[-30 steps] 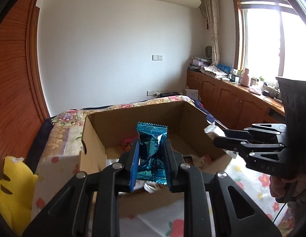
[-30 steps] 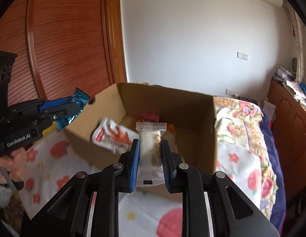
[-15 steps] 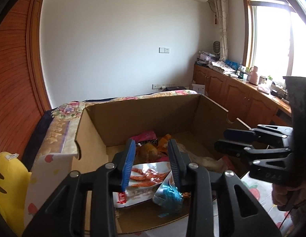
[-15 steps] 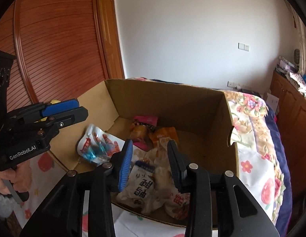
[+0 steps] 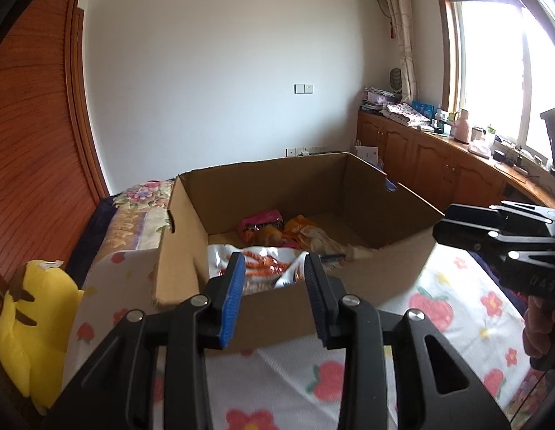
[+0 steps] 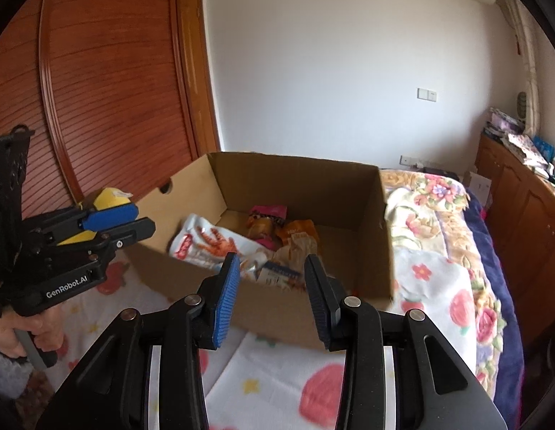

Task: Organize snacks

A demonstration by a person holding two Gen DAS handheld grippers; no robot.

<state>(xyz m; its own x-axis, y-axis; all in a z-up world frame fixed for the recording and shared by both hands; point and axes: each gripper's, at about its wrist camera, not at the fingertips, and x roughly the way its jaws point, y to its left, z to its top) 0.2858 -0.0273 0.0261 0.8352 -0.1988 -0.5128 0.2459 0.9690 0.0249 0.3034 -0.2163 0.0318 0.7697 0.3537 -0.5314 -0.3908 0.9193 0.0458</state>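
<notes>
Snacks [image 5: 266, 268] are lying loose in the open cardboard box [image 5: 277, 308], which is sitting on the floral bedspread [image 5: 438, 322] of the bed. White bag with red print [image 6: 205, 245] is resting against the box's left wall; pink packet [image 6: 268, 213] and orange packet [image 6: 298, 231] are lying toward the far wall. Left gripper [image 5: 273, 286] is hovering at the box's near edge, jaws having just been opening, now standing apart with nothing between them. Right gripper [image 6: 272, 286] is hanging over the same near edge, jaws likewise just parted and empty. Yellow plush toy [image 5: 30, 326] is sitting at the bed's left edge.
</notes>
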